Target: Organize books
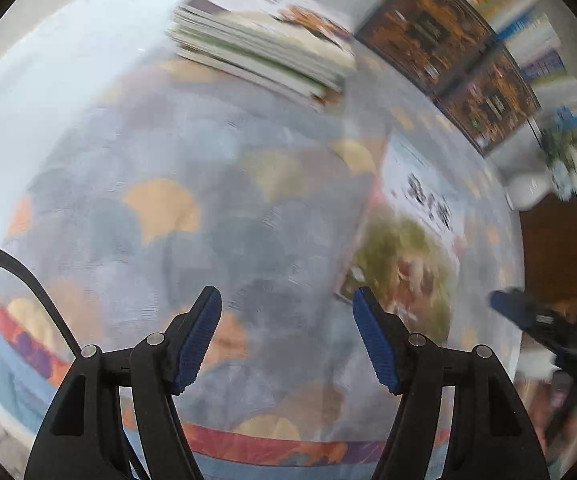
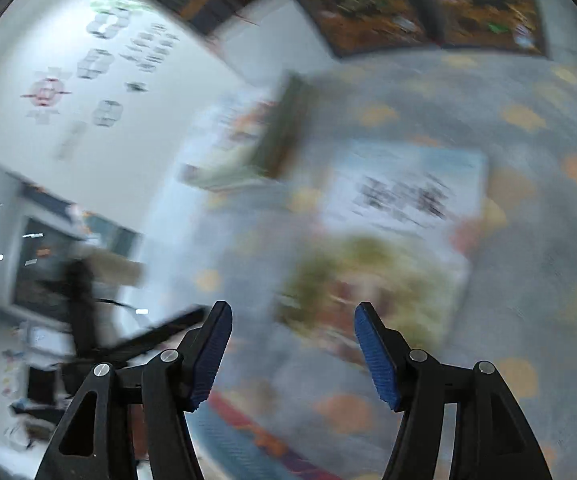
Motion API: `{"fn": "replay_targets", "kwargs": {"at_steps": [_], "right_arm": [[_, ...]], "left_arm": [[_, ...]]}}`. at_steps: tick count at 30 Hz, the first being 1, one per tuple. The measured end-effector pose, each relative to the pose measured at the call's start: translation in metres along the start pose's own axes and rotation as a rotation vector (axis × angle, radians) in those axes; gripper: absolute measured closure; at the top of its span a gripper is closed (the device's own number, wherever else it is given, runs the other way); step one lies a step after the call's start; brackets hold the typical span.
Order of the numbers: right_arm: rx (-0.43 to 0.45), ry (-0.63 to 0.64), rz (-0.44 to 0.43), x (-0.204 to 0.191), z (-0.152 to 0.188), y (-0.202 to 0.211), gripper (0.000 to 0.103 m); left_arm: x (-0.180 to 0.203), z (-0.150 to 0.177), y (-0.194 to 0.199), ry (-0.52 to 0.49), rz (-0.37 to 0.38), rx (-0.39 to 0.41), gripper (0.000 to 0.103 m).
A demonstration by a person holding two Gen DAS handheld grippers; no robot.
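Note:
A stack of thin books [image 1: 264,44] lies at the far side of a table covered with a grey patterned cloth [image 1: 192,216]. A single picture book [image 1: 412,232] with a pale top and a green cover picture lies flat to the right, apart from the stack. My left gripper [image 1: 287,304] hovers over bare cloth, open, nothing between its blue pads. In the blurred right wrist view the same single book [image 2: 388,240] lies just beyond my right gripper [image 2: 292,316], which is open and holds nothing. The stack [image 2: 248,140] sits further off to the left.
Two dark brown-and-orange books or boards [image 1: 452,48] lie along the far table edge. A white pot with a plant [image 1: 548,176] stands at the right. The other gripper [image 1: 548,332] shows at the lower right of the left wrist view. A white wall and a monitor [image 2: 44,264] lie left.

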State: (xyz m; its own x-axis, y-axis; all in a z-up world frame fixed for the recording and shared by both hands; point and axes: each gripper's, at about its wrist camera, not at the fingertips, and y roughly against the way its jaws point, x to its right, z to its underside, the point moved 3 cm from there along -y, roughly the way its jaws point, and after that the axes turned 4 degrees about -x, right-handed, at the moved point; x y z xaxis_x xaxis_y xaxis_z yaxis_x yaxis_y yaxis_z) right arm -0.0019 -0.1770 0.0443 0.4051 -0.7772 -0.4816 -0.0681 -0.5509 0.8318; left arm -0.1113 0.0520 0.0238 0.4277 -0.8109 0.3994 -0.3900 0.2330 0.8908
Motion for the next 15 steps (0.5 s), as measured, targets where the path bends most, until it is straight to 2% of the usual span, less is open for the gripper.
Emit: {"fn": "replay_targets", "kwargs": {"at_steps": [5, 8, 10, 12, 14, 15], "right_arm": [[-0.047, -0.09, 0.168, 0.038, 0.016, -0.027, 0.041], [-0.03, -0.093, 0.223, 0.045, 0.023, -0.034, 0.041], [-0.014, -0.091, 0.249, 0.047, 0.026, -0.036, 0.042], [0.001, -0.081, 0.255, 0.046, 0.031, -0.04, 0.055], [0.021, -0.076, 0.265, 0.043, 0.032, -0.04, 0.058], [0.034, -0.064, 0.271, 0.042, 0.034, -0.042, 0.063]], "left_arm": [[0.04, -0.003, -0.04, -0.125, 0.041, -0.116, 0.038], [0.051, -0.011, -0.056, -0.154, 0.048, -0.147, 0.038], [0.055, -0.016, -0.058, -0.182, 0.044, -0.14, 0.038], [0.058, -0.017, -0.059, -0.2, 0.053, -0.141, 0.038], [0.061, -0.015, -0.061, -0.217, 0.058, -0.136, 0.038], [0.063, -0.013, -0.061, -0.231, 0.064, -0.132, 0.038]]}}
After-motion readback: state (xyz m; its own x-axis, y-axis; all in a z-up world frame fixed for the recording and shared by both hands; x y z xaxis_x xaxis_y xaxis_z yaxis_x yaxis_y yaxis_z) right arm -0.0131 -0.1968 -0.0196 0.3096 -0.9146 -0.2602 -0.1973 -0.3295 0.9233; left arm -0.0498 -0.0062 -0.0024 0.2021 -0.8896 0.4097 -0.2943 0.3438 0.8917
